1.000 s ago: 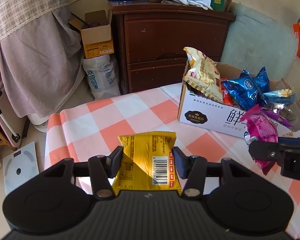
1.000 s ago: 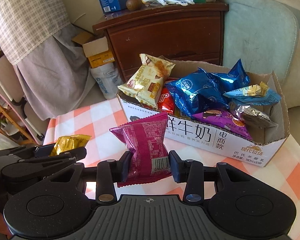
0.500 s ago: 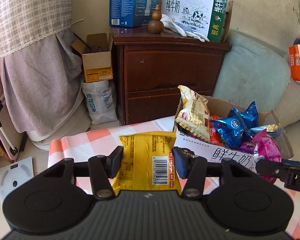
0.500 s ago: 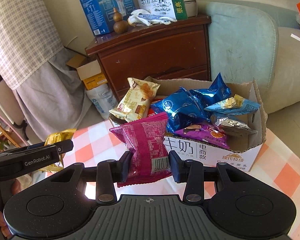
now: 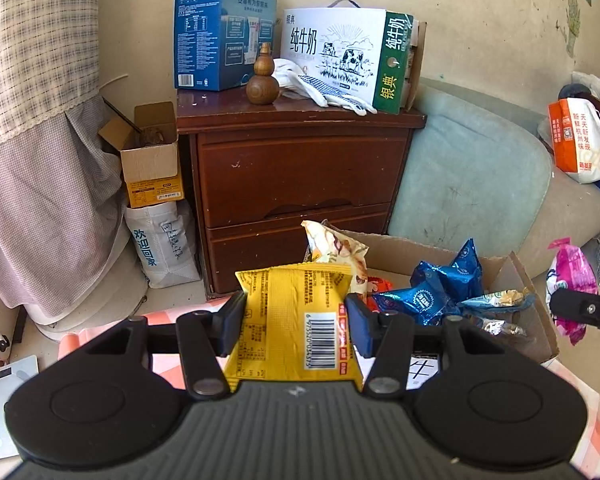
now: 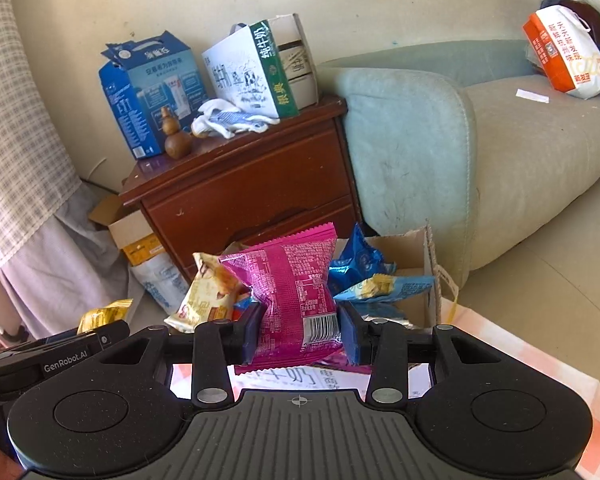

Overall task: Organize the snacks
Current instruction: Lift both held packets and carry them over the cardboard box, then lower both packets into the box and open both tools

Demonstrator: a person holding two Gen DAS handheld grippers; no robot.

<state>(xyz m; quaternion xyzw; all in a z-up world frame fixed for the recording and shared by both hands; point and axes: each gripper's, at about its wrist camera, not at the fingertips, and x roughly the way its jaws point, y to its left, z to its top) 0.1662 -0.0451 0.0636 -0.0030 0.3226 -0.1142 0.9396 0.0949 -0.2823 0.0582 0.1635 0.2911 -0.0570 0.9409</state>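
My left gripper (image 5: pixel 296 326) is shut on a yellow snack packet (image 5: pixel 292 316) and holds it in the air in front of the open cardboard box (image 5: pixel 512 268). My right gripper (image 6: pixel 300 334) is shut on a magenta snack packet (image 6: pixel 290 292), held just above the box's near side. The box (image 6: pixel 430 248) holds several snacks: a cream packet (image 5: pixel 336 248), blue packets (image 5: pixel 440 288) and others. The magenta packet also shows at the right edge of the left wrist view (image 5: pixel 568 280). The yellow packet's tip shows in the right wrist view (image 6: pixel 104 314).
The box stands on a table with an orange-and-white checked cloth (image 6: pixel 540 364). Behind it are a dark wooden nightstand (image 5: pixel 296 176) with milk cartons on top and a pale green sofa (image 6: pixel 460 152). Small boxes and a bag (image 5: pixel 160 240) sit on the floor at left.
Both grippers have risen and tilted up, each keeping hold of its packet. The box has dropped lower in both views and more of the wall and sofa shows.
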